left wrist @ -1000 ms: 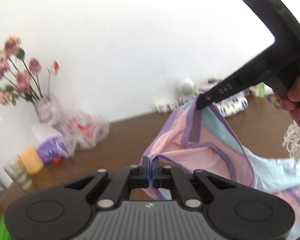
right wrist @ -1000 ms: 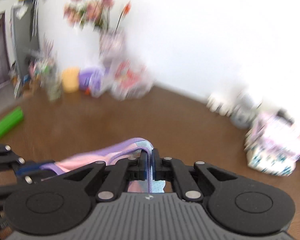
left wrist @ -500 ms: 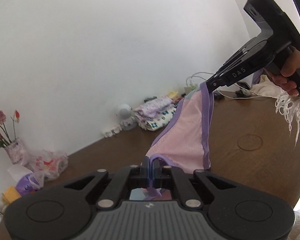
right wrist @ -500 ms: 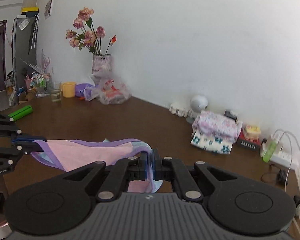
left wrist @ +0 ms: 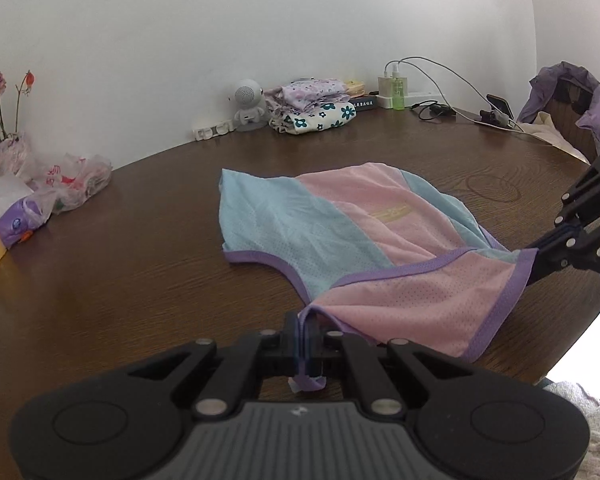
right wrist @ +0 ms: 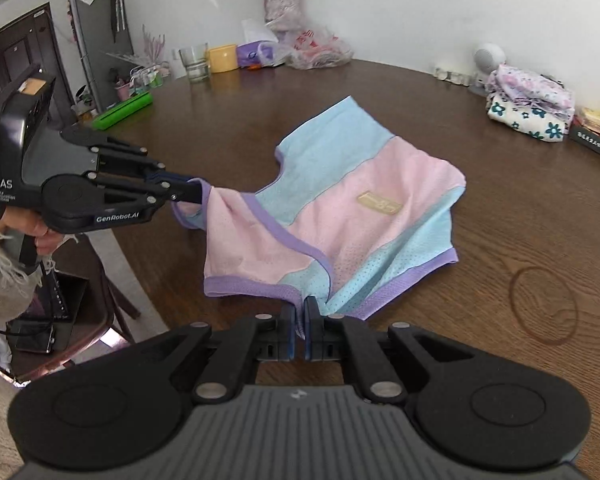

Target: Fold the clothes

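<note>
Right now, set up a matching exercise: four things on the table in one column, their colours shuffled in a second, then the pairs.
Things:
1. Cup
2. Box at the table edge
3. Trim on the vest
4. Round speaker

Colours:
A. purple
B. white-grey
C. yellow
D. green

Pairs: 1-C, 2-D, 3-A, 4-B

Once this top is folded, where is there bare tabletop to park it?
Bare brown wooden table lies between the pink-and-blue mesh top and the folded floral clothes stack, and on the ring-marked patch to its right. The rim by the flower vase, plastic bags and glass is crowded.
</note>
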### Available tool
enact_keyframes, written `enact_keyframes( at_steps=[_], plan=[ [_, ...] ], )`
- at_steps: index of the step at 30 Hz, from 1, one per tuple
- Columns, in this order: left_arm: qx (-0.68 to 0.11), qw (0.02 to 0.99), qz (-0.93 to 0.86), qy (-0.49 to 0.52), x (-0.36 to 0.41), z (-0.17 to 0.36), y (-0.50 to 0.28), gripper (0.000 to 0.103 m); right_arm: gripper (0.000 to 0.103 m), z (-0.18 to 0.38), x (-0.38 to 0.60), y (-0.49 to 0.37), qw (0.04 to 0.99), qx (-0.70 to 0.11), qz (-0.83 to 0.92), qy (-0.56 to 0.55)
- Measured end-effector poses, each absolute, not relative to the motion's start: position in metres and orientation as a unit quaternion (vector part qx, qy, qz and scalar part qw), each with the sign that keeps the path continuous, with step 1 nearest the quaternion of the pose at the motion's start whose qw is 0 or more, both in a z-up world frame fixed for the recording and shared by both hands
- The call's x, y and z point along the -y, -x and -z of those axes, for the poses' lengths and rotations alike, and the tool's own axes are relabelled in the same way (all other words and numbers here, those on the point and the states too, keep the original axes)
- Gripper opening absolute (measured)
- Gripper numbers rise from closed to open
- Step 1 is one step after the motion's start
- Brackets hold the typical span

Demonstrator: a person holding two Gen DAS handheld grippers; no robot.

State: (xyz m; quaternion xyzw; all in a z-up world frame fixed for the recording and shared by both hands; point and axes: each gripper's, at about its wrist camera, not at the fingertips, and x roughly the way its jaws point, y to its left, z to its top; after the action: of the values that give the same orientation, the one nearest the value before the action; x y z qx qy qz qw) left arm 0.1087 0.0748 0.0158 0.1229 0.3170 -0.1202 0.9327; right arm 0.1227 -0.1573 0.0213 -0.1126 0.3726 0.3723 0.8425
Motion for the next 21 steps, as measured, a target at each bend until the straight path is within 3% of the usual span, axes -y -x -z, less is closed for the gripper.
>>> enact_keyframes(
  at_steps=[3,6,7,12,21],
  plan=[
    [-0.329,0.928,0.129,-0.117,-0.077,-0.018,-0.096,0.013,0.011,-0.018,0.154,-0.124,0.829,-0.394,-0.379,0.117],
    [-0.335,0.925,0.147,-0.097,-0.082,-0.026,-0.085,0.046,0.033,-0.030,0.163,-0.125,0.819,-0.409,-0.390,0.099],
    [-0.336,0.925,0.155,-0.088,-0.085,-0.029,-0.082,0.052,0.034,-0.037,0.167,-0.126,0.817,-0.411,-0.396,0.090],
    [-0.340,0.924,0.169,-0.039,-0.095,-0.037,-0.087,0.059,0.035,-0.064,0.171,-0.144,0.817,-0.403,-0.408,0.055],
    [-0.380,0.909,0.172,-0.004,-0.096,-0.019,-0.118,0.058,0.035,-0.037,0.132,-0.175,0.795,-0.432,-0.416,0.091]
  ],
)
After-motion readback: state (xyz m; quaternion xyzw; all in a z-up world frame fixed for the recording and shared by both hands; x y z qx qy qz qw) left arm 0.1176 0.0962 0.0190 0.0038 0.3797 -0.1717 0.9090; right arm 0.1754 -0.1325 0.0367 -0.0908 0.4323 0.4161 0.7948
